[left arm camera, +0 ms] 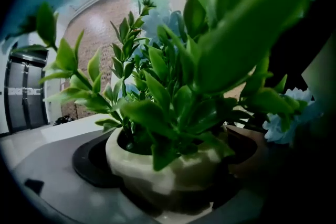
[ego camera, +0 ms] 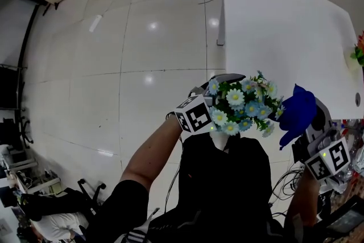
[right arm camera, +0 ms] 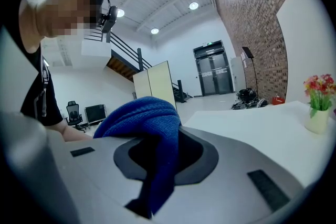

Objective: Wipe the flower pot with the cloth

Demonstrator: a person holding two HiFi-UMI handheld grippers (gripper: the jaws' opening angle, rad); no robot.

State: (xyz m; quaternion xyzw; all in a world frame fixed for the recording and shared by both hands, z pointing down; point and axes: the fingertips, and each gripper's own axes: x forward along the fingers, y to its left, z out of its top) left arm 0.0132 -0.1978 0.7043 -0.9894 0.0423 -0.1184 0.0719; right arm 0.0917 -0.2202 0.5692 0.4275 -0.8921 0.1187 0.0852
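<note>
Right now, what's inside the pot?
Green leaves fill the pot, with blue and white flowers on top. The leaves hide the bottom, so whether there is soil cannot be seen.

The white surface [ego camera: 284, 31] is shown almost bare, and broad free room is left across it; only a small pot of red flowers [right arm camera: 317, 113] is stood near its right edge. The gap between the fingers of the left gripper [left arm camera: 173, 191] is filled by the flower pot [left arm camera: 152, 165], and the way ahead is blocked by its foliage [left arm camera: 210, 60]. The gap of the right gripper [right arm camera: 163, 165] is taken up by the blue cloth [right arm camera: 152, 128]. The tiled floor [ego camera: 142, 65] at the left is seen open.
</note>
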